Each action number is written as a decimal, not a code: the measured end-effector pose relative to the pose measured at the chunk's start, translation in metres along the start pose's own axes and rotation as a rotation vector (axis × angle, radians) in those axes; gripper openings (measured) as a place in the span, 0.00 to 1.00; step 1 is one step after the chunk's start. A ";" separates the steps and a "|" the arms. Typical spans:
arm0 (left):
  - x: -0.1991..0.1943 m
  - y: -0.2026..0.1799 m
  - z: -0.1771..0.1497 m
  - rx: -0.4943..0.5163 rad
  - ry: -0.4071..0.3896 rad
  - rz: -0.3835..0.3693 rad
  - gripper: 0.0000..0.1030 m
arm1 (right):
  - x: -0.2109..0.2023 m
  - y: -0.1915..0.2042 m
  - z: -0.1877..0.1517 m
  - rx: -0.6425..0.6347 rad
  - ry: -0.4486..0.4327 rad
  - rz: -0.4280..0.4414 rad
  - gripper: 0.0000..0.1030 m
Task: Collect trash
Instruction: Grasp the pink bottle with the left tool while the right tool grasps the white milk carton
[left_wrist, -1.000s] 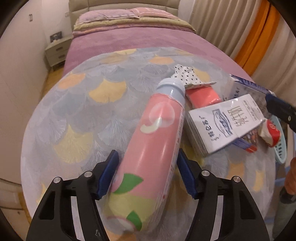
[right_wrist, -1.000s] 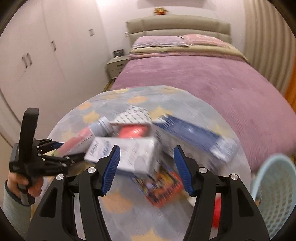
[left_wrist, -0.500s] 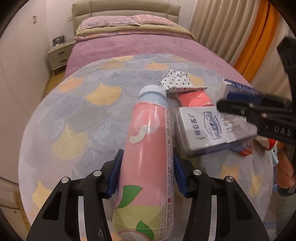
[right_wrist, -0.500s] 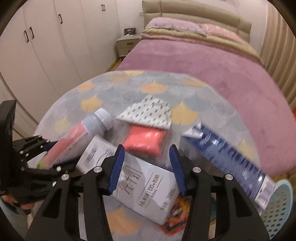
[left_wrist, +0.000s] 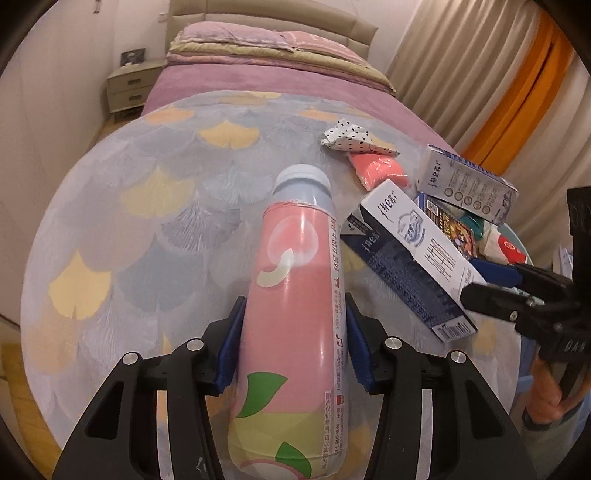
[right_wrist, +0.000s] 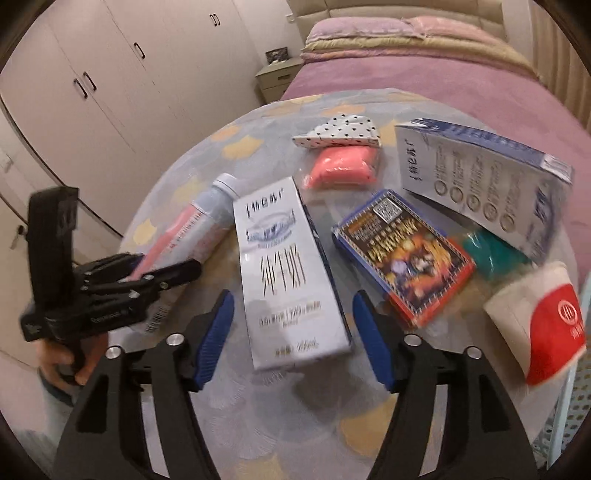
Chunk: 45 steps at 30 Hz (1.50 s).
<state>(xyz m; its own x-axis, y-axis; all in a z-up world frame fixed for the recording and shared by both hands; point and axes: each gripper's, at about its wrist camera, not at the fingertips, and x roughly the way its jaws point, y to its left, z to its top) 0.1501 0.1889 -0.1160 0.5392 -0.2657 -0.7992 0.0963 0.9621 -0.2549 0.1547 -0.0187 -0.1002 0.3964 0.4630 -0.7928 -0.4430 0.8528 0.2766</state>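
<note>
My left claw (left_wrist: 293, 345) is closed on the pink bottle (left_wrist: 295, 317), both blue pads pressed against its sides near the lower half, the capped end pointing away from me across the bench (left_wrist: 147, 229). My right claw (right_wrist: 291, 332) stands wide open, its fingers either side of the near end of the white milk carton (right_wrist: 286, 273) without touching it; the carton lies flat, and whether the pads sit level with it or above it I cannot tell through the blur. Just beyond it lie a colourful card box (right_wrist: 402, 254), a second blue-and-white carton (right_wrist: 480, 184), a pink pouch (right_wrist: 341, 168) under a dotted wrapper (right_wrist: 338, 134), something teal (right_wrist: 495, 251) and a red-and-white paper cup (right_wrist: 539, 325). A pale mesh basket (right_wrist: 574, 413) shows at the bench's right edge, probably the bin.

I judge the step in hand to be a paired pickup: bottle secured, carton being lined up. Next I would close the right fingers squarely on the carton's long sides, keeping clear of the card box beside it, then lift both and carry them to the basket
</note>
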 end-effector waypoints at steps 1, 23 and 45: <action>-0.001 0.000 0.000 -0.007 0.001 0.000 0.47 | 0.001 0.003 -0.002 -0.008 0.001 -0.007 0.65; -0.005 -0.037 0.010 0.053 -0.033 0.118 0.45 | -0.002 -0.004 -0.007 0.046 -0.035 -0.006 0.49; -0.054 -0.182 0.026 0.229 -0.211 -0.111 0.45 | -0.155 -0.071 -0.052 0.179 -0.307 -0.185 0.49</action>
<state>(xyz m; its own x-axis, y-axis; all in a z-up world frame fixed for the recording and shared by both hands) 0.1251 0.0294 -0.0127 0.6740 -0.3745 -0.6367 0.3368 0.9230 -0.1863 0.0824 -0.1637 -0.0251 0.6900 0.3252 -0.6466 -0.2050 0.9446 0.2563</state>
